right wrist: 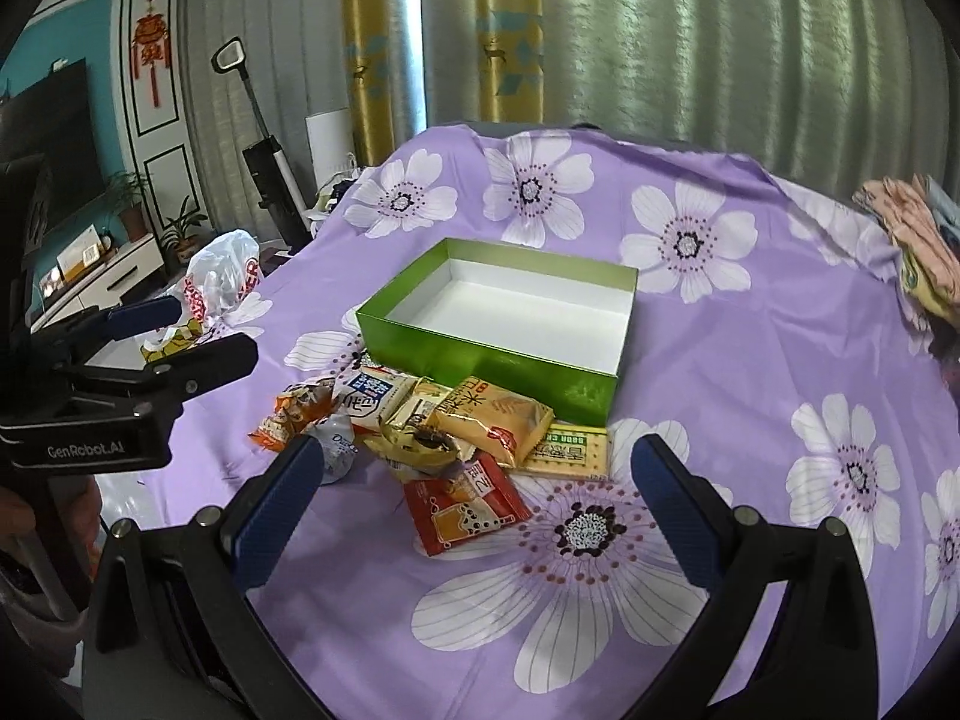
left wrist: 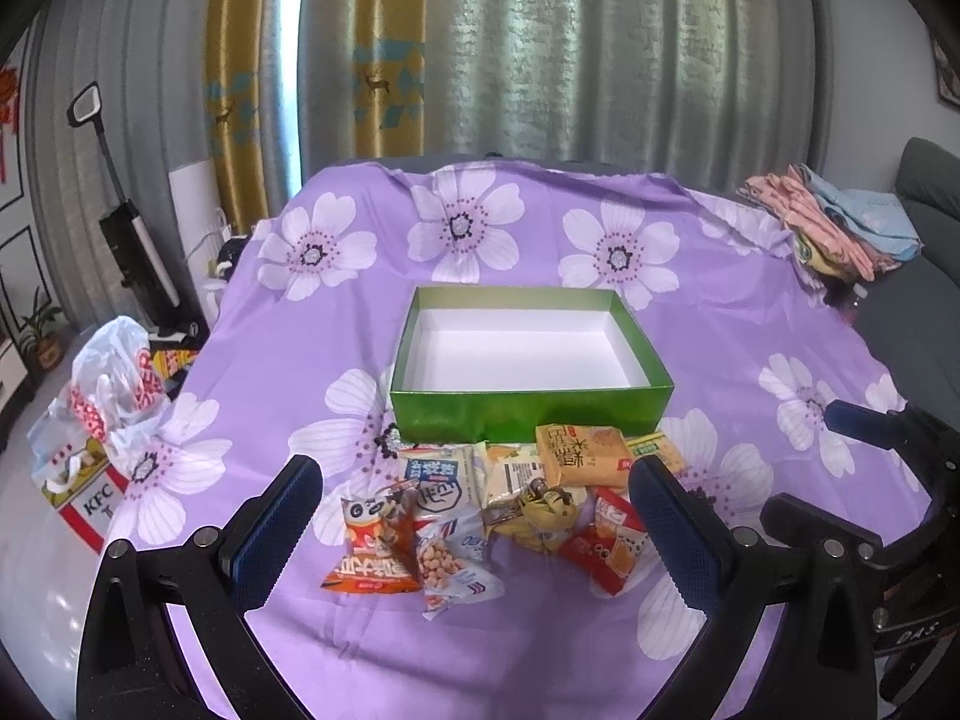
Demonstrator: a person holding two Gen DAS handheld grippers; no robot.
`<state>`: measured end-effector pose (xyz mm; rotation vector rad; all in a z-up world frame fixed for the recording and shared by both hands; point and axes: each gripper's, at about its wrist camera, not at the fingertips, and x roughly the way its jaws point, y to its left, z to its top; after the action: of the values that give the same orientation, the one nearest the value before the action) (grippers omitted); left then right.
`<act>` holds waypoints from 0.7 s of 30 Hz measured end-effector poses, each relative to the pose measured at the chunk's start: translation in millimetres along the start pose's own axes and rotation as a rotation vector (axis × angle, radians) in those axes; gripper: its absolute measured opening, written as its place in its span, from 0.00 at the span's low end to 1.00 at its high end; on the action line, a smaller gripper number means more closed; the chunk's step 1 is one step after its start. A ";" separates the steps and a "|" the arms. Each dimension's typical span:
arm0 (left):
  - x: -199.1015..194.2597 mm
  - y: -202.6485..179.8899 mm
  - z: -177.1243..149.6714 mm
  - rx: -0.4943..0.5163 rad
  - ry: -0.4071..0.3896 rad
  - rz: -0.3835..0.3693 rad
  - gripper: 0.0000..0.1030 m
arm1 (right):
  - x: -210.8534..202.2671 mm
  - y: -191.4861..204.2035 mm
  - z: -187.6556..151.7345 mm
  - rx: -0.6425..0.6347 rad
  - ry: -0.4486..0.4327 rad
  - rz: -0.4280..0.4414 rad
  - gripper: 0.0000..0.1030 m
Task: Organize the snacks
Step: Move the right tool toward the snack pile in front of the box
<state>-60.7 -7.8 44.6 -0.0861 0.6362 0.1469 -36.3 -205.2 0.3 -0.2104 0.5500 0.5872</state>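
A green box [left wrist: 531,415] [right wrist: 480,354] with a white, empty inside sits on the purple flowered cloth. In front of it lies a pile of snack packets [left wrist: 510,498] [right wrist: 432,420]: an orange packet [left wrist: 375,546], a yellow rice-cracker packet [left wrist: 579,456] [right wrist: 489,417], a red packet [left wrist: 606,546] [right wrist: 462,507] and a flat soda-cracker packet [right wrist: 567,450]. My left gripper [left wrist: 474,516] is open above the pile, holding nothing. My right gripper [right wrist: 474,492] is open too, just short of the red packet. Each gripper shows in the other's view, the right gripper [left wrist: 870,438] and the left gripper [right wrist: 150,330].
The purple cloth [left wrist: 300,330] covers the whole table. Folded clothes [left wrist: 834,222] [right wrist: 918,240] lie at its far right corner. Left of the table are a plastic bag [left wrist: 114,384] [right wrist: 222,282], a KFC carton [left wrist: 90,498] and an upright vacuum [left wrist: 138,228]. Curtains hang behind.
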 end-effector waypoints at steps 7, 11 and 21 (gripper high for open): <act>-1.9 1.1 -2.4 -0.003 0.002 -0.008 0.99 | 0.9 10.2 0.8 -0.010 0.008 0.013 1.00; -1.4 1.0 -4.5 -0.007 0.012 -0.013 0.99 | 2.0 11.5 -0.8 -0.013 0.012 0.015 1.00; 19.9 8.5 -10.6 -0.095 0.114 -0.153 0.99 | 6.9 6.7 -8.4 0.009 0.031 0.017 1.00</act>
<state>-52.5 1.4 23.9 -0.2352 0.7334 0.0247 -39.0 -199.3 -10.8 -0.2072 0.5848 0.5984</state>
